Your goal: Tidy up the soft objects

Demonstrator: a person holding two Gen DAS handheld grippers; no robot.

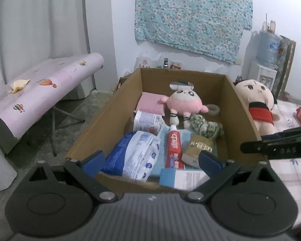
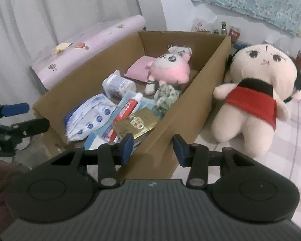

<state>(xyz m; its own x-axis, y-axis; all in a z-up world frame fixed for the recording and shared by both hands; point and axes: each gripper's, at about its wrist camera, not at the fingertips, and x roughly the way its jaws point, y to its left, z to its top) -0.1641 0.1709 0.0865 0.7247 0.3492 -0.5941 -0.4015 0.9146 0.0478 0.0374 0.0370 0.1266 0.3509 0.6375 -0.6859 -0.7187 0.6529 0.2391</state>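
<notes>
An open cardboard box [image 1: 102, 116] holds a pink plush toy [image 1: 184, 102], a pink folded cloth [image 1: 150, 103], a green knitted bundle [image 1: 206, 127], a toothpaste tube [image 1: 174, 146], a wipes pack [image 1: 134, 154] and a gold packet [image 1: 198, 148]. A large plush doll in a red dress [image 2: 258, 88] lies outside, against the box's right wall [image 2: 190, 104]. My left gripper [image 1: 150, 161] hangs open over the box's near end, empty. My right gripper [image 2: 153, 147] hovers open above the box's near right corner, pads touching nothing.
A table under a pink balloon-print cover [image 1: 40, 88] stands left of the box. A water dispenser [image 1: 266, 50] and small bottles line the back wall. The doll rests on a checked sheet [image 2: 291, 160]. A white jar [image 1: 146, 120] and a blue-white carton [image 1: 182, 177] also lie in the box.
</notes>
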